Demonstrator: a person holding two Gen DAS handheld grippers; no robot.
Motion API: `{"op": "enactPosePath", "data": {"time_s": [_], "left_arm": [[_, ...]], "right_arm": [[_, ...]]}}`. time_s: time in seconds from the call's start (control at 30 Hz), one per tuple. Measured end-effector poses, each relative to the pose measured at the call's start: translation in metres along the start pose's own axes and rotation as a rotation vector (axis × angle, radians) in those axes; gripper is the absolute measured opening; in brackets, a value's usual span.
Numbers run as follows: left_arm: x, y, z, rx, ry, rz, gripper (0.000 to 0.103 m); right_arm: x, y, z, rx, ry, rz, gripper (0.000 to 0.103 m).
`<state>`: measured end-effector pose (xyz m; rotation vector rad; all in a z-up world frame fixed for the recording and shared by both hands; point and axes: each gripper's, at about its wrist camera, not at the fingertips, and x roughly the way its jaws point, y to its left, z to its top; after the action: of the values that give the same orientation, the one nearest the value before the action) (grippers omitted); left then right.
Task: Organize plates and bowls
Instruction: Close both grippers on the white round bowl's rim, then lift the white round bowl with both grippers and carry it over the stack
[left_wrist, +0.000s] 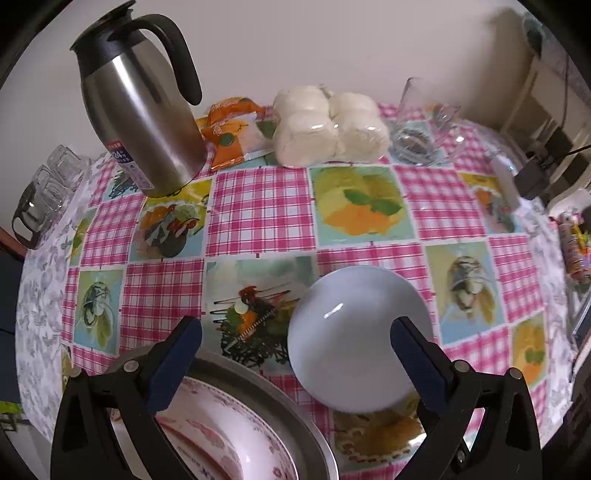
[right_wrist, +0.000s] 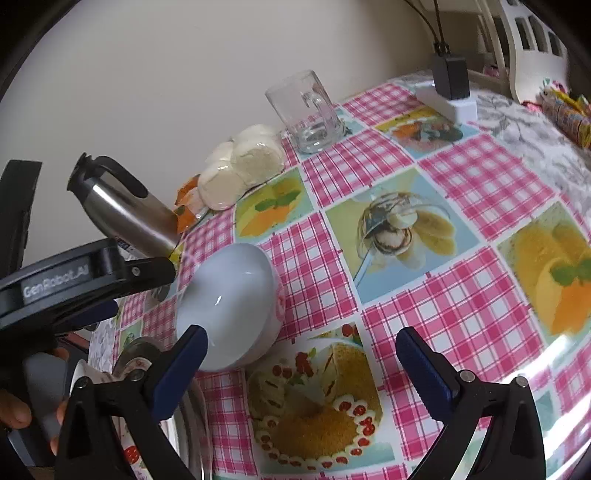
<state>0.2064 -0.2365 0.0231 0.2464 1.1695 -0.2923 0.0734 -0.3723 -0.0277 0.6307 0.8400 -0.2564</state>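
Pink-patterned white plate (left_wrist: 221, 435) already nested in round metal tray (left_wrist: 295, 413), lower left; plain white ceramic bowl (left_wrist: 354, 339) unstacked, centre. Both claws, left (left_wrist: 295, 328) and right (right_wrist: 301, 339), wide, empty.

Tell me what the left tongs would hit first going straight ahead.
Probably the white bowl: it sits just ahead of the open left tongs, nearer their right finger. Depth is hard to judge.

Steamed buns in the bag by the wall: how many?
4 visible in the clear bag of steamed buns: two in front, two behind, between the orange packet and the glass mug. More may be hidden behind.
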Motion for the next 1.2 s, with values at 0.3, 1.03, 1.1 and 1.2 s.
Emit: {"op": "enactPosePath", "data": {"time_s": [0.3, 1.03, 1.1, 1.2], "left_arm": [[0.034, -0.007, 0.006, 0.009, 0.077, 0.050, 0.074], [0.069, -0.012, 0.001, 0.021, 0.160, 0.051, 0.028], [0.070, -0.013, 0.001, 0.029, 0.152, 0.051, 0.028], [0.068, -0.013, 0.000, 0.033, 0.146, 0.047, 0.026]], "right_arm": [[0.020, 0.006, -0.001, -0.002, 0.018, 0.038, 0.092], [0.054, 0.019, -0.010, 0.001, 0.063, 0.077, 0.054], [0.053, 0.020, -0.010, 0.001, 0.059, 0.088, 0.050], [0.052, 0.023, -0.011, -0.009, 0.049, 0.107, 0.039]]}}
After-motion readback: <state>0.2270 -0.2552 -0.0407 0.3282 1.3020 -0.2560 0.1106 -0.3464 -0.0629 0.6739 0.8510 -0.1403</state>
